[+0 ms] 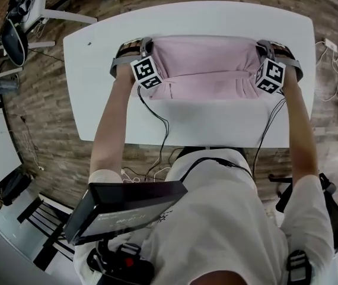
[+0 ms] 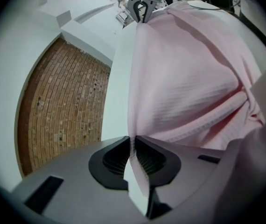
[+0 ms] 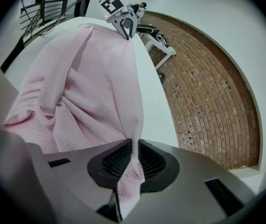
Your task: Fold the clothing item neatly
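Note:
A pink garment (image 1: 207, 64) lies bunched across the far middle of the white table (image 1: 187, 22). My left gripper (image 1: 146, 42) grips its left edge and my right gripper (image 1: 262, 44) its right edge, and the cloth spans between them with folds sagging in the middle. In the left gripper view the jaws (image 2: 133, 148) are shut on a pinch of the pink garment (image 2: 184, 78), with the right gripper (image 2: 142, 6) far off at the other end. In the right gripper view the jaws (image 3: 133, 150) are likewise shut on the pink garment (image 3: 91, 87), and the left gripper (image 3: 126, 24) shows at the far end.
The table stands on a brick-patterned floor (image 1: 50, 117). A white bench with dark gear (image 1: 15, 22) stands at the far left. Cables (image 1: 157, 123) hang from the grippers over the table's near edge. A dark tablet (image 1: 121, 209) is strapped to the person's chest.

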